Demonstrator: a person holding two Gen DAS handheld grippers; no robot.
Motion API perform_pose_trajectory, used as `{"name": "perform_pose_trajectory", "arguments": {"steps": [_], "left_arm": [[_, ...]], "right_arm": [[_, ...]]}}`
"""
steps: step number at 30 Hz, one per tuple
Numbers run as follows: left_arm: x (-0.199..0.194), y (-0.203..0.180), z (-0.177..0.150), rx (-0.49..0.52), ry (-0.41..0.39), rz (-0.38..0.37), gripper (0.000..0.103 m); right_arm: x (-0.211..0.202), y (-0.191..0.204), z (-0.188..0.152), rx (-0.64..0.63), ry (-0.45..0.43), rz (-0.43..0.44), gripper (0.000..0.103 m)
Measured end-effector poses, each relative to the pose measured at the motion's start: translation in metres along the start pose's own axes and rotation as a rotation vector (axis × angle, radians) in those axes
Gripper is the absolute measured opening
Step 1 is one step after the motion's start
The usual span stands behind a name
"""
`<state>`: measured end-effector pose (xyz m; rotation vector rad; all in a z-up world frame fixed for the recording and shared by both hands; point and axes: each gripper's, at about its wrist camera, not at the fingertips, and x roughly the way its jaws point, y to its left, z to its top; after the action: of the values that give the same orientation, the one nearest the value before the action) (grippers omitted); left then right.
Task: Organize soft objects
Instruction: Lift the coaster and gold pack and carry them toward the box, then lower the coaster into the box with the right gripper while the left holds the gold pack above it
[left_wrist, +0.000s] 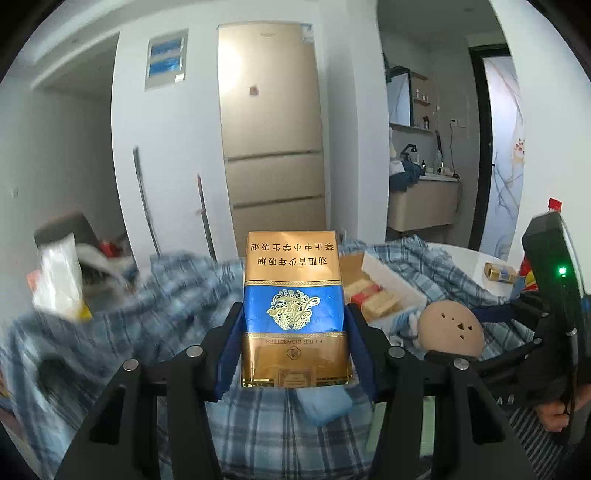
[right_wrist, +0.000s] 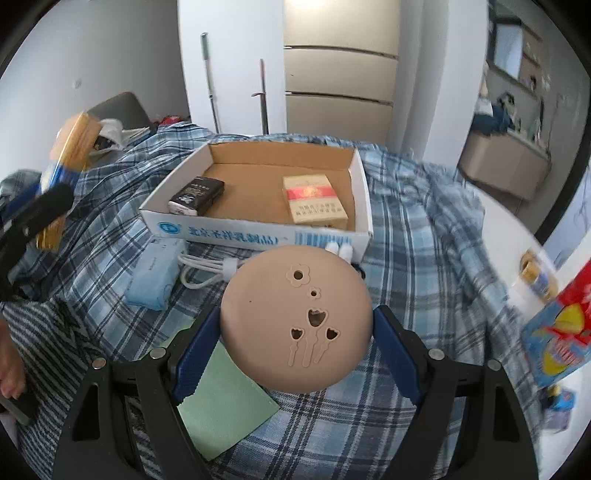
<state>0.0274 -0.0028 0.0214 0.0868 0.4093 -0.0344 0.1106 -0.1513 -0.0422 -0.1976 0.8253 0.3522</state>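
My left gripper is shut on a gold and blue cigarette pack and holds it upright above the plaid cloth; the pack also shows in the right wrist view at the far left. My right gripper is shut on a round tan soft pad with flower cut-outs, held above the cloth in front of the cardboard box. The pad also shows in the left wrist view. The box holds a black pack and a red and gold pack.
A blue plaid cloth covers the table. A light blue tissue pack, a white cable and a green sheet lie in front of the box. A colourful snack bag and a small pack are at the right.
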Motion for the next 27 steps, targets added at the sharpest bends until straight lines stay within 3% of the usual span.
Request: {"name": "perform_pose_trajectory", "arguments": {"steps": [2, 6, 8, 11, 17, 22, 27], "left_arm": [[-0.007, -0.004, 0.016, 0.012, -0.028, 0.021, 0.055], [-0.017, 0.004, 0.059, -0.072, -0.052, 0.004, 0.055], [-0.019, 0.005, 0.079, -0.074, -0.074, 0.046, 0.055], [-0.008, 0.004, 0.109, -0.065, -0.017, 0.111, 0.055], [0.025, 0.022, 0.159, -0.161, 0.047, 0.044, 0.055], [0.055, 0.031, 0.159, -0.208, 0.085, 0.035, 0.055], [0.097, 0.034, 0.128, -0.184, 0.162, 0.047, 0.055]], "right_arm": [[-0.016, 0.008, 0.012, -0.027, -0.042, 0.006, 0.082], [-0.037, 0.014, 0.042, -0.019, -0.094, 0.025, 0.082], [-0.042, 0.013, 0.061, 0.010, -0.102, 0.044, 0.082], [-0.042, 0.014, 0.092, 0.025, -0.115, 0.032, 0.082], [-0.022, -0.002, 0.146, 0.141, -0.092, 0.030, 0.082], [0.004, -0.008, 0.160, 0.183, -0.083, 0.053, 0.082], [0.043, -0.004, 0.140, 0.183, -0.025, 0.115, 0.082]]}}
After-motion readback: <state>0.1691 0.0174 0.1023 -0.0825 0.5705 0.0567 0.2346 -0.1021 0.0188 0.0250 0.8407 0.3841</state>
